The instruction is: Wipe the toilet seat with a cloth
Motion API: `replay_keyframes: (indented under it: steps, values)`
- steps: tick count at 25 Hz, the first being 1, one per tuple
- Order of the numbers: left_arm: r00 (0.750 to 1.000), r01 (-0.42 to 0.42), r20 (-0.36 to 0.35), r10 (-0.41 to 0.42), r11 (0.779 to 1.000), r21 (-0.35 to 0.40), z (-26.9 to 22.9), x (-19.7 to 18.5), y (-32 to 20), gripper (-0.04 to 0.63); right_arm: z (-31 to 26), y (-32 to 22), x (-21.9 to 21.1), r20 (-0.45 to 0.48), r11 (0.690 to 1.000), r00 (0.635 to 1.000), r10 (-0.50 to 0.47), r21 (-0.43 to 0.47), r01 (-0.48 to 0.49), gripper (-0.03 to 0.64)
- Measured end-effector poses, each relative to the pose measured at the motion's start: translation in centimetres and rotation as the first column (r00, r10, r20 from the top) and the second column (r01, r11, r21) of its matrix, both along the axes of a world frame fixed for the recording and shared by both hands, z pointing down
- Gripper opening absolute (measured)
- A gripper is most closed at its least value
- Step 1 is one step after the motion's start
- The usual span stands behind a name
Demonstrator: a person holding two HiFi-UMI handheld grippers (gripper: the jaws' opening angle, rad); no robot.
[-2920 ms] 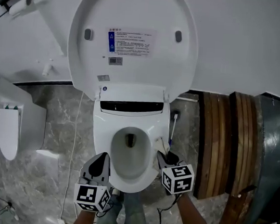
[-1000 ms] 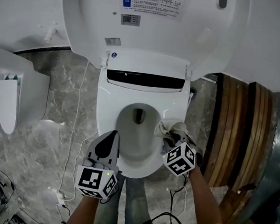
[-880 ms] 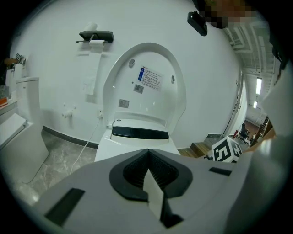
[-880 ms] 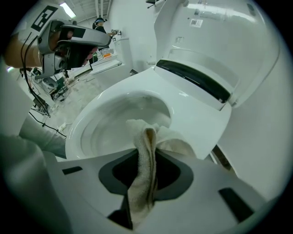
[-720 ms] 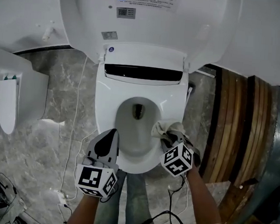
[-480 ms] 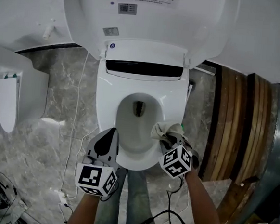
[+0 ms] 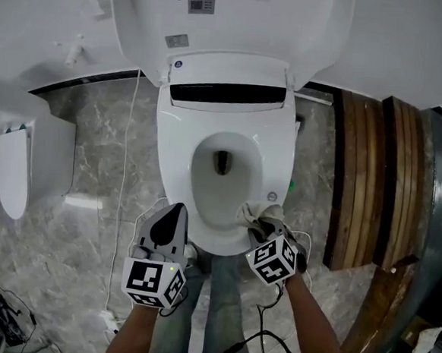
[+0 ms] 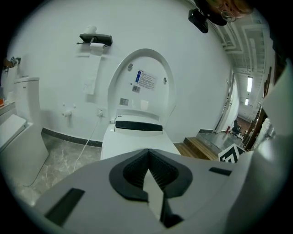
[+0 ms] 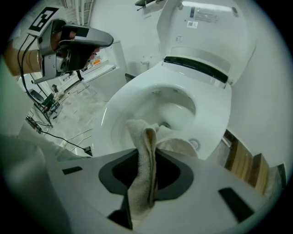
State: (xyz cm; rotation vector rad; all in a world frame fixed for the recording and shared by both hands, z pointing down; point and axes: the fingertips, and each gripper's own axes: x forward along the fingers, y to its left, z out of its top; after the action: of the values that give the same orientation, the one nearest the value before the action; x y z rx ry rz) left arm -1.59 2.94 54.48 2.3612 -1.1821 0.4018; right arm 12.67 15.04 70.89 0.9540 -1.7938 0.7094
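Observation:
The white toilet seat (image 7: 175, 145) lies down, and its lid (image 7: 233, 21) stands raised behind it. A beige cloth (image 7: 261, 212) rests on the seat's front right rim. My right gripper (image 7: 264, 229) is shut on that cloth, and its marker cube is nearer to me. In the right gripper view the cloth (image 9: 145, 155) hangs folded between the jaws above the seat (image 9: 215, 114) and the bowl. My left gripper (image 7: 174, 215) hovers at the seat's front left, shut and holding nothing. In the left gripper view its jaws meet at the tips of the left gripper (image 8: 148, 154).
A second white fixture (image 7: 20, 167) stands on the left of the marble floor. Wooden steps (image 7: 359, 167) and a grey metal object (image 7: 432, 204) are on the right. A cable (image 7: 120, 194) runs down the toilet's left side. A paper holder (image 8: 96, 39) is mounted on the wall.
My right gripper has dragged the cloth along the seat's right side toward the front rim. The left gripper has kept its place at the front left, still shut.

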Motion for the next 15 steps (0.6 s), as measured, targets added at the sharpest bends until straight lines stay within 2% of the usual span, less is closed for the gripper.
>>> replay_keyframes:
  steps: [12,15]
  values:
    - [1.000,0.017,0.001,-0.017,1.000,-0.019,1.3,-6.9,0.9,0.011,0.1,4.4,-7.3,0.039,0.994,0.994,0.104,-0.021,-0.104,0.088]
    - [1.000,0.024,-0.008,-0.024,1.000,-0.016,1.0,-8.0,0.7,0.009,0.0,4.7,-9.0,0.038,0.995,0.995,0.092,-0.030,-0.091,0.089]
